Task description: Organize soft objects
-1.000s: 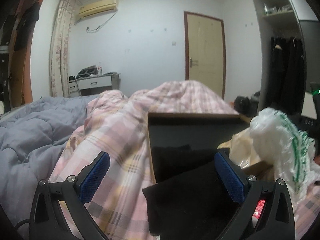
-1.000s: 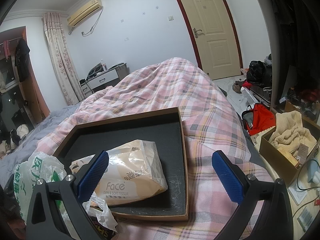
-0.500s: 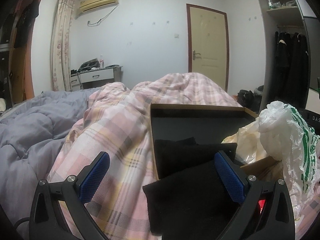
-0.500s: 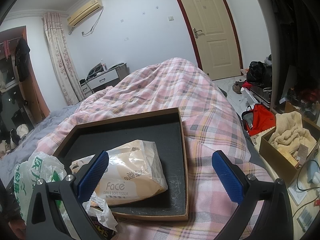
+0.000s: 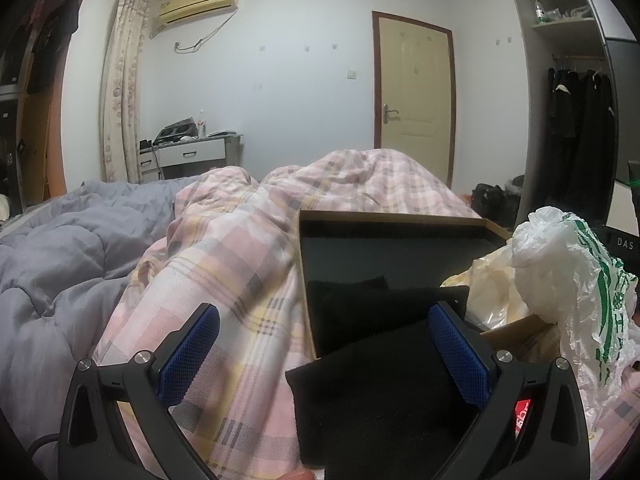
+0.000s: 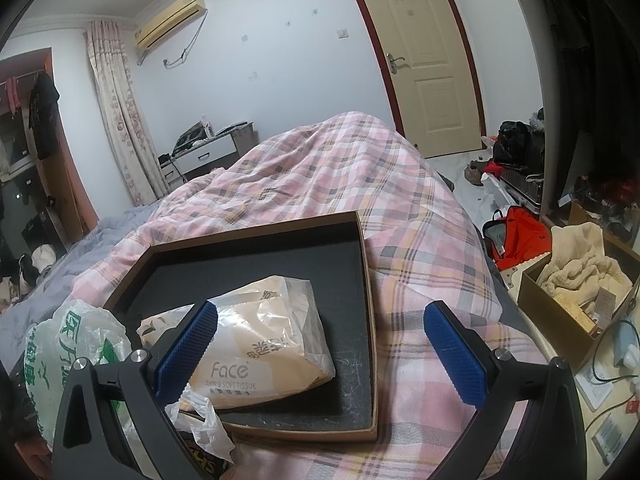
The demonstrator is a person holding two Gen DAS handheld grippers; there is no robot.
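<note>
The left gripper (image 5: 324, 354) is spread wide and grips nothing; its two blue pads (image 5: 190, 346) stand well apart above the bed. Between and just beyond them a black cloth (image 5: 372, 392) lies draped over the near wall of the tray (image 5: 392, 218), part of it inside the tray and part hanging out onto the plaid quilt (image 5: 240, 248). The cloth runs up against the right-hand finger, though whether they touch cannot be told. The tray is a shallow brown box with a dark lining, resting on the quilt. To the right of the tray in the left wrist view sit a tissue pack (image 5: 492, 280) and a crumpled white plastic bag (image 5: 572, 280) with green print. Left of the tray a grey duvet (image 5: 56, 264) covers the rest of the bed. The right gripper (image 6: 320, 344) is likewise released, fingers wide apart and empty, hovering over the tray's (image 6: 366, 280) near right corner. In the right wrist view the tissue pack (image 6: 268, 340), labelled "Face", lies inside the tray toward its near side, and the plastic bag (image 6: 76, 340) sits just left of the tray. Beyond the tray the plaid quilt (image 6: 340, 168) rises in a mound. Far behind the tray stands a closed cream door (image 6: 424, 60). Right of the tray, on the floor, is a cardboard box (image 6: 560, 312) holding a cream blanket.
</note>
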